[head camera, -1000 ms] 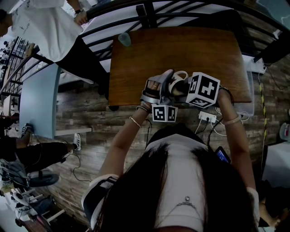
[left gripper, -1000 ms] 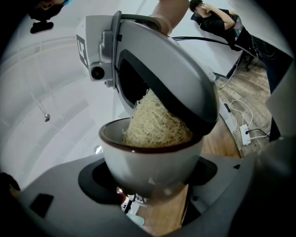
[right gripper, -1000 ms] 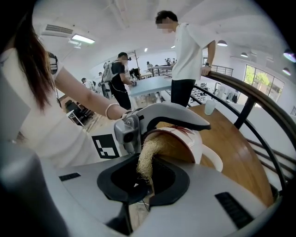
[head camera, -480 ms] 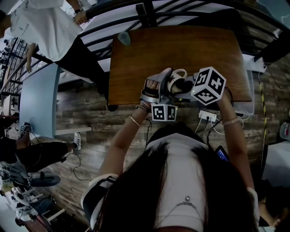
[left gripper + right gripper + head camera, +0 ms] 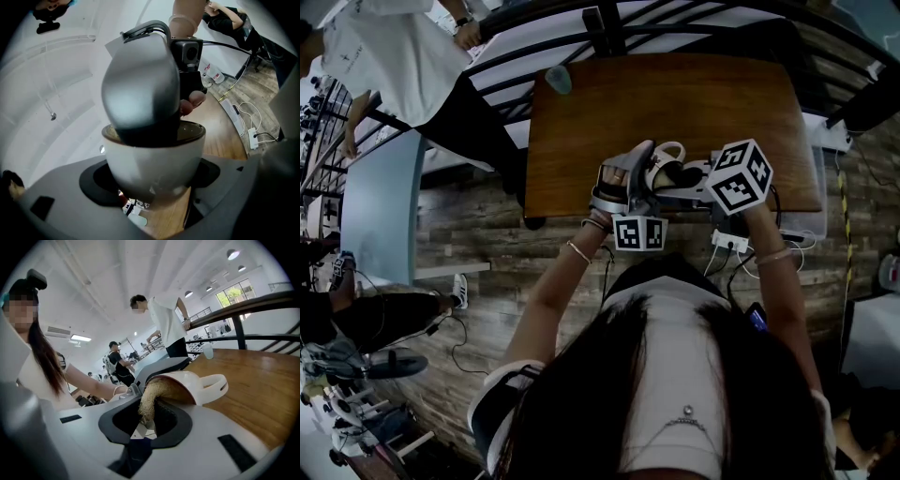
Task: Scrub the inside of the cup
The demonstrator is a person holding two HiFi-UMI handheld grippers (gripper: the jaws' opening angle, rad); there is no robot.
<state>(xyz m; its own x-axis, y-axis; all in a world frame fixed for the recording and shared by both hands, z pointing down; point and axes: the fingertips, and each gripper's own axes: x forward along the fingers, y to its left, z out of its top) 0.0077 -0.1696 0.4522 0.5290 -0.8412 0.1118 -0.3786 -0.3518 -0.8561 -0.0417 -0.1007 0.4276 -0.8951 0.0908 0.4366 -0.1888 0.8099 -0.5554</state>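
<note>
Since the earlier frames, the marker cube (image 5: 741, 175) of the right hand-held gripper (image 5: 692, 178) has rolled and shifted toward the right of the head view. The left hand-held gripper (image 5: 649, 176) has kept its place.

**Cup.** The white cup (image 5: 668, 165) is held in the air over the near edge of the brown wooden bench (image 5: 675, 94). It is tipped so that its mouth faces the right hand-held gripper (image 5: 145, 423), and its handle points away from the person. Its inside is dark brown in the left gripper view and its outer wall is plain white (image 5: 154, 159).

**Left hand-held gripper** (image 5: 152, 180). The jaws stand wide and are clamped on the cup's outer wall, one pad on each side.

**Right hand-held gripper.** The jaws stand narrow and are closed on a tan scrubbing pad (image 5: 149, 401) that looks fibrous, perhaps a coarse sponge. The pad curves up into the mouth of the cup (image 5: 197, 383). In the left gripper view this gripper's grey body (image 5: 140, 93) reaches down into the cup.

**Markings.** The cubes on both grippers carry black-and-white square markers. These are patterns, not lettering.

**Surroundings.**
- A pale tumbler (image 5: 558, 82) stands at the bench's far left corner, well apart from the cup.
- A white power strip (image 5: 729, 242) lies on the plank floor just beside the bench.
- A bystander in a white shirt (image 5: 394, 56) stands beyond the railing.
</note>
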